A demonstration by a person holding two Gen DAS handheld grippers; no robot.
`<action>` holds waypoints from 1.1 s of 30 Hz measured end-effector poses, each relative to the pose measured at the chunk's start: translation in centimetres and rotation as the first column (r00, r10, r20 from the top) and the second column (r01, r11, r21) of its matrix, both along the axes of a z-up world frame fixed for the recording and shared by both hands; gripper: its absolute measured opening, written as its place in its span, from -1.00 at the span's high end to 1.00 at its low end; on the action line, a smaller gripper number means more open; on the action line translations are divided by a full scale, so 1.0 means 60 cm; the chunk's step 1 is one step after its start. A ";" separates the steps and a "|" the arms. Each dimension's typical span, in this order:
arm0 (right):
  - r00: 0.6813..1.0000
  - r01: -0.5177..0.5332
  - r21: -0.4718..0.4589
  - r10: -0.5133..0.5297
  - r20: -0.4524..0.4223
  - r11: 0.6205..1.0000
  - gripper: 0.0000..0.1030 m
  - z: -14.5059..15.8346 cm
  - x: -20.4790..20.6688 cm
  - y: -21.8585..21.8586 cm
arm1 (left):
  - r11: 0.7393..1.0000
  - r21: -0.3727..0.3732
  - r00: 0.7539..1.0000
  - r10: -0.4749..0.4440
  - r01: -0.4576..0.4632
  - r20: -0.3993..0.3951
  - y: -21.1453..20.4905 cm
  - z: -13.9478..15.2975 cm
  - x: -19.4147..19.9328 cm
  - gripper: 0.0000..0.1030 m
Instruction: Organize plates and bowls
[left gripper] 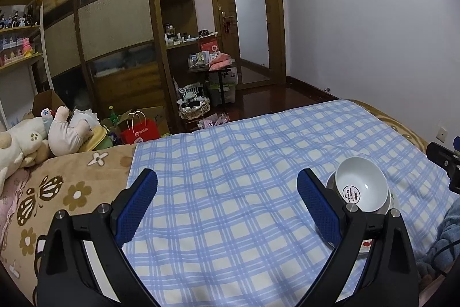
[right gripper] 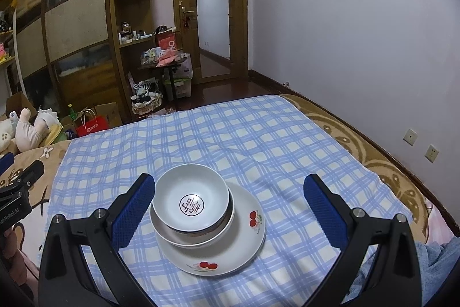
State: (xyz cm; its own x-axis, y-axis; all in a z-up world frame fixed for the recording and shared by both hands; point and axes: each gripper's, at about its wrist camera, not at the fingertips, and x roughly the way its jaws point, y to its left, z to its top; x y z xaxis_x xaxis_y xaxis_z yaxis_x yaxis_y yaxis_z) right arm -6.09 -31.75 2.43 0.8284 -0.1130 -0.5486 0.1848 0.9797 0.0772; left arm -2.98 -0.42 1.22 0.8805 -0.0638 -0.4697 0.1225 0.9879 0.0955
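Left wrist view: the left gripper (left gripper: 227,193) has its two blue fingers (left gripper: 138,206) wide apart, and nothing is between them. Under it is only the blue checked cloth (left gripper: 230,151). The stack of dishes sits at about 3 o'clock, just past the right finger. The top bowl (left gripper: 361,184) is white and shiny, with a round dark stamp inside. The dishes under it are mostly hidden here. A bit of the other gripper shows at the far right edge.

Right wrist view: the right gripper (right gripper: 230,200) is spread wide too, and it holds nothing. The stack lies between its fingers, closer to the left one, at about 6 o'clock from the middle of the picture. The bowl (right gripper: 191,202) sits in a second white bowl (right gripper: 172,236), and both rest on a white plate (right gripper: 247,238) with red cherries painted on it. The bowls sit toward the plate's 10 o'clock side, not in its middle.

The dishes look already stacked, so the sorting seems almost done. Next, I think, the grippers should lift away gently and not bump the stack, because the cloth looks soft and the bowls sit off to one side.
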 end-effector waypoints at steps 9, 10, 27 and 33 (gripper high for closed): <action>1.000 -0.005 0.000 0.005 -0.002 1.000 -1.00 0.000 0.000 0.001 | 1.000 0.000 1.000 0.019 -0.019 -0.009 0.002 -0.003 0.002 -0.88; 1.000 -0.006 0.000 0.006 -0.002 1.000 -1.00 0.000 -0.001 0.002 | 1.000 0.001 1.000 0.019 -0.019 -0.010 0.002 -0.003 0.002 -0.88; 1.000 -0.003 0.001 0.003 -0.004 1.000 -1.00 0.000 -0.001 0.002 | 1.000 0.000 1.000 0.015 -0.015 -0.015 0.001 -0.005 0.002 -0.88; 1.000 0.001 0.000 -0.001 -0.004 1.000 -1.00 -0.001 -0.002 0.001 | 1.000 0.002 1.000 0.013 -0.013 -0.018 -0.002 -0.008 0.001 -0.88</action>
